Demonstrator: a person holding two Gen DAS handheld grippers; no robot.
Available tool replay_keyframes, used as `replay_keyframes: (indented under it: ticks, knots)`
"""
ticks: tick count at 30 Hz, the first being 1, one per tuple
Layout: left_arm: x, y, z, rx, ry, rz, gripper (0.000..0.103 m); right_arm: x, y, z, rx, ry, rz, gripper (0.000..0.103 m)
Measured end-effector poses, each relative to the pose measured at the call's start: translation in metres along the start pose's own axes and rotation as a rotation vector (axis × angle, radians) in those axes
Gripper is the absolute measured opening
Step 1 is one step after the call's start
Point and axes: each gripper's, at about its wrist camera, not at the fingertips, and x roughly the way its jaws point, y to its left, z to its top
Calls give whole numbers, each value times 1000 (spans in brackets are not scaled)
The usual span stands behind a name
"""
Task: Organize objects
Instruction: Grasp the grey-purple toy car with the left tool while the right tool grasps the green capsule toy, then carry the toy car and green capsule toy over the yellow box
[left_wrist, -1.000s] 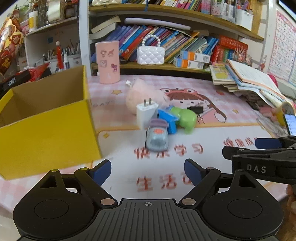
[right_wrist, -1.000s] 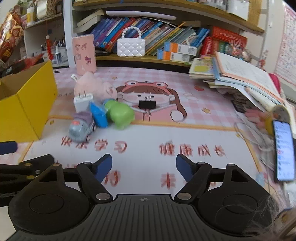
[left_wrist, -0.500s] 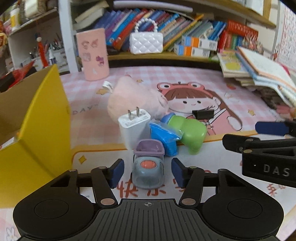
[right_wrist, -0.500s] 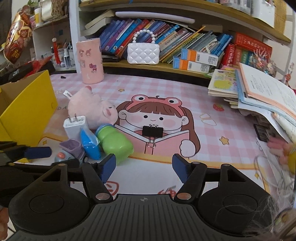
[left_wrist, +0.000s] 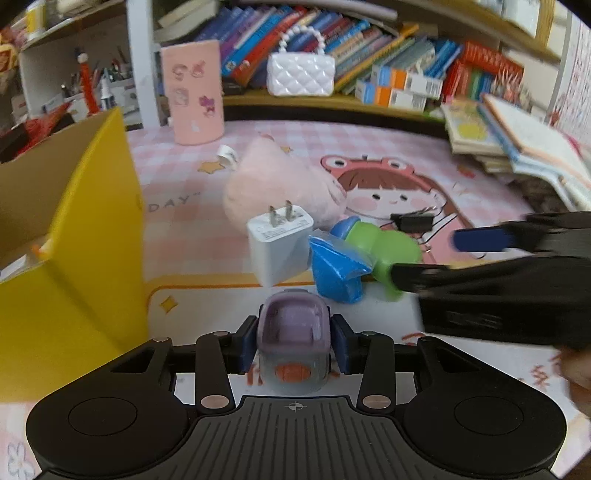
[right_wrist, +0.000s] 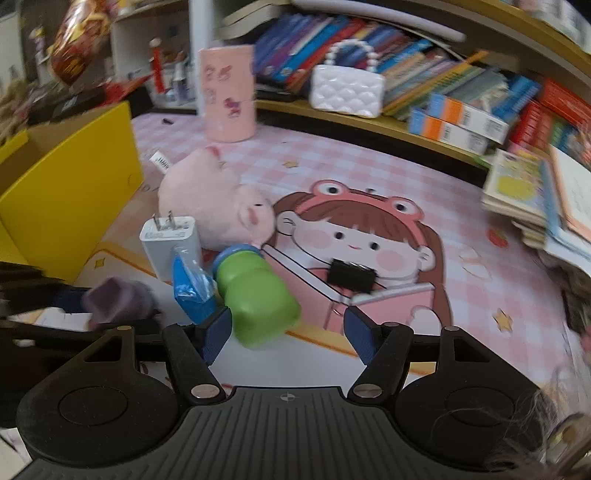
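My left gripper (left_wrist: 293, 349) is shut on a small grey and purple toy car (left_wrist: 293, 343) on the desk mat. Just beyond it lie a white plug charger (left_wrist: 279, 247), a blue packet (left_wrist: 338, 271), a green bottle (left_wrist: 384, 251) and a pink plush pig (left_wrist: 284, 188). My right gripper (right_wrist: 291, 338) is open, its jaws either side of the base of the green bottle (right_wrist: 258, 299), which lies on its side. The right gripper also shows in the left wrist view (left_wrist: 517, 273). A black binder clip (right_wrist: 351, 275) lies on the mat behind the bottle.
A yellow cardboard box (left_wrist: 62, 236) stands open at the left. A pink cup (left_wrist: 192, 90) and a white quilted handbag (left_wrist: 301, 74) stand at the back by the bookshelf. A stack of open books (left_wrist: 517, 144) lies at the right.
My left gripper moved forward and closed on the toy car. My right gripper moved forward and left, bringing its open jaws around the green bottle.
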Motion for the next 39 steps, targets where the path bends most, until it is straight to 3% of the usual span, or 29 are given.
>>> replay_keyframes:
  ticks: [10,12,13,21,23,25,30,39]
  knots:
    - [-39,15,-22,-100,-42,-8,40,40,20,17,-148,21,64,65]
    - [-39,13,-22,-83,-49,-3,40,45,22,19,-161,26,62,56]
    - [-38,11,-22,-74,-53,-1,40,48,22,20,-164,31,55,41]
    - [-32,9,-25,-29,-73,-9,40,13,3,16,-12,-30,-6,39]
    - [-28,8,-26,-6,-74,-6,39,1,0,10,25,-33,-10,39]
    - [-16,9,-29,-5,-24,-6,40,-9,-1,3,56,-29,-15,39]
    - [-10,7,-35,17,-42,-1,39,-30,2,-16,104,-9,-20,39]
    - [-25,16,-39,-48,-54,-25,38,-53,20,-37,167,16,-10,39]
